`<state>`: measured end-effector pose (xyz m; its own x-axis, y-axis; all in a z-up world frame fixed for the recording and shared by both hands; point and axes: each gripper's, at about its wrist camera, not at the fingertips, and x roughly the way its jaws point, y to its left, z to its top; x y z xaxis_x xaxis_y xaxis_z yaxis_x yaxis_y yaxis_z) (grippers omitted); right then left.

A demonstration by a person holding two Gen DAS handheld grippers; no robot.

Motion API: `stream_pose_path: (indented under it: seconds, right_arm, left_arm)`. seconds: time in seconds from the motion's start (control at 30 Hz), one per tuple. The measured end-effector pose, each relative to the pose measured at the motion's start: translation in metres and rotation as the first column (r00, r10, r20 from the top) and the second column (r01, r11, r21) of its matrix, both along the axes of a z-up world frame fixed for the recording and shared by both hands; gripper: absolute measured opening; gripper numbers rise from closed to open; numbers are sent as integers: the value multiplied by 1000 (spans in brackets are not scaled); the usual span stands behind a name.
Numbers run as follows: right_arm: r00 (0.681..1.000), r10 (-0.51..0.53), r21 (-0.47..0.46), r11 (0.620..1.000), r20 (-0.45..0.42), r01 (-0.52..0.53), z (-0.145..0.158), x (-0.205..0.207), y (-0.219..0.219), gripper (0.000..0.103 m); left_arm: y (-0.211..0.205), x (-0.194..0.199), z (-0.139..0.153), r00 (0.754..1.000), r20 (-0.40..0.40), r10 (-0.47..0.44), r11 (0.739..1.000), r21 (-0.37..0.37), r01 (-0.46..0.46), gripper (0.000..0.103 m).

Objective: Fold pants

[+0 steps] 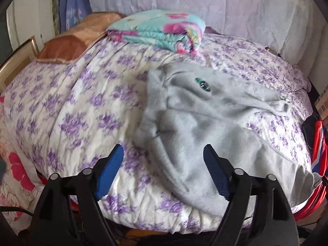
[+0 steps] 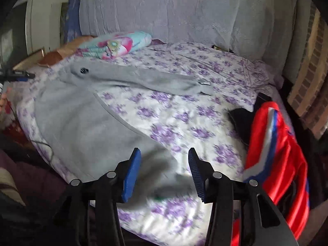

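Grey fleece pants [image 1: 205, 114] lie spread and rumpled on the purple-flowered bedspread [image 1: 86, 102], legs apart, with a small dark logo patch. In the right wrist view the pants [image 2: 82, 112] run from upper left down to the near edge, one leg stretching right. My left gripper [image 1: 163, 149] is open and empty, just above the near part of the pants at the waist side. My right gripper [image 2: 165, 153] is open and empty, over the near leg's end [image 2: 164, 176] close to the bed's front edge.
A folded turquoise-and-pink quilt [image 1: 162, 30] and a brown pillow [image 1: 67, 45] lie at the far side. A red, blue and white garment [image 2: 274, 155] with dark cloth lies at the right edge of the bed. A white draped headboard [image 2: 174, 12] stands behind.
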<state>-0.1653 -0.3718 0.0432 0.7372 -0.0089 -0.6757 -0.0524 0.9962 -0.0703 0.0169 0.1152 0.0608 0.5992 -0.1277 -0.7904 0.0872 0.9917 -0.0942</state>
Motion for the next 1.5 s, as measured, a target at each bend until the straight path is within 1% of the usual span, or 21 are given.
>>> stream_pose_path:
  seconds: [0.07,0.13,0.23,0.27,0.4,0.43,0.5,0.57,0.6,0.63,0.67,0.8,0.9,1.0,1.03,1.1,1.17,1.2,1.33,1.4,1.5]
  right_arm:
    - [998,-12,28,1000,-65,14,-20,25,10,48]
    - [989,-64,-19,998,-137,61,-41,34,19,47]
    - [943,-241,-170,964,-228,205,-73,31,0,50]
    - [923,-289,-146,955,-255,259,-79,27,-18,50]
    - [888,-362,64,917,-283,394,-84,-9,-76,55]
    - [892,-344,135,909,-292,394,-87,-15,-83,63]
    - [909,-261,305,881,-326,362,-101,-18,-86,65]
    - [906,-233,317,881,-354,350,-116,-9,-74,65]
    - [904,-252,256,901,-346,349,-117,-4,-66,55]
    - [905,-269,203,916,-329,346,-115,0,-59,19]
    - [912,-268,202,919,-312,339,-107,3,-56,10]
    - [942,-325,82,940,-77,331,-38,-11,-54,8]
    - [923,-360,77,925,-135,372,-42,-6,-73,10]
    - [860,-370,17,916,-350,401,-104,13,-78,21]
    - [857,-389,-13,912,-338,409,-107,11,-74,27]
    - [864,-458,-116,889,-210,444,-78,9,-69,40]
    - [888,-455,-93,889,-65,448,-37,11,-69,56]
    - [904,-426,-38,904,-28,425,-20,16,-72,62]
    - [942,-335,125,933,-36,337,9,92,-84,61]
    - [949,-305,222,922,-83,316,0,147,-94,60]
    - [938,-299,317,885,-177,342,-32,232,-110,48]
  left_arm:
    - [-38,10,-10,996,-2,-84,996,19,84,82]
    - [-67,24,-37,993,-39,-109,989,99,112,82]
    - [-64,54,-104,983,-175,-49,981,178,80,83]
    - [-56,59,-121,982,-185,-35,982,175,68,91]
    - [-59,43,-118,992,-110,-63,971,221,86,93]
    - [-58,42,-116,992,-112,-61,974,212,84,93]
    - [-57,44,-115,991,-122,-58,978,194,81,93]
    - [-57,47,-113,990,-130,-57,979,188,81,93]
    - [-58,47,-113,990,-131,-57,979,187,82,94]
    - [-58,47,-113,990,-132,-58,979,187,82,94]
    - [-58,47,-113,989,-133,-57,979,187,82,94]
    - [-56,40,-105,991,-120,-65,985,152,83,94]
    - [-60,34,-105,991,-109,-83,984,146,99,94]
    - [-64,33,-116,990,-115,-84,975,197,105,95]
    - [-63,32,-115,989,-115,-89,974,199,111,95]
    - [-59,32,-107,987,-131,-95,977,177,117,95]
    - [-56,33,-90,986,-124,-108,982,139,124,95]
    - [-58,34,-80,988,-104,-116,982,136,130,95]
    - [-102,43,-48,974,-21,-225,954,197,224,95]
    - [-144,52,-49,950,-24,-311,923,231,308,95]
    - [-209,74,-69,923,-48,-383,865,331,376,95]
